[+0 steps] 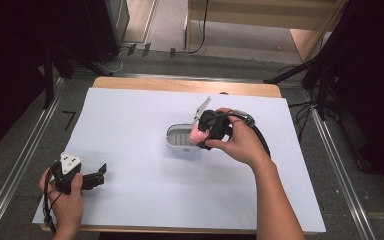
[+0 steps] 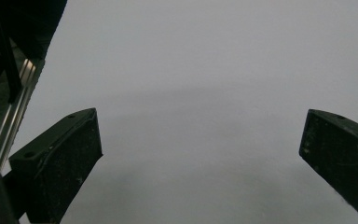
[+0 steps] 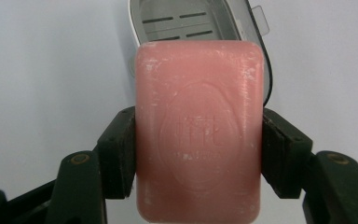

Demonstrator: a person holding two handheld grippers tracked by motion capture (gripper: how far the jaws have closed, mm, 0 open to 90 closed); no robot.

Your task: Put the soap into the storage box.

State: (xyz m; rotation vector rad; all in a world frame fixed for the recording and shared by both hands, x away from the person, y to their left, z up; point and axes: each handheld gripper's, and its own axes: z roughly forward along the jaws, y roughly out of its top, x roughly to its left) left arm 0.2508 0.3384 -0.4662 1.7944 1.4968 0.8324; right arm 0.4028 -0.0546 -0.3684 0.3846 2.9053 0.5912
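Right gripper: in your right hand, just right of the table's middle; its jaws are clamped on the two long sides of a pink soap bar, pads pressing flat against it. The bar is held over the right end of the soap box.

Soap box: white, oval, slotted grey tray inside, its lid standing open at the far right edge; it sits on the white sheet.

Left gripper: in your left hand at the near left corner of the sheet, jaws spread wide, nothing between them.
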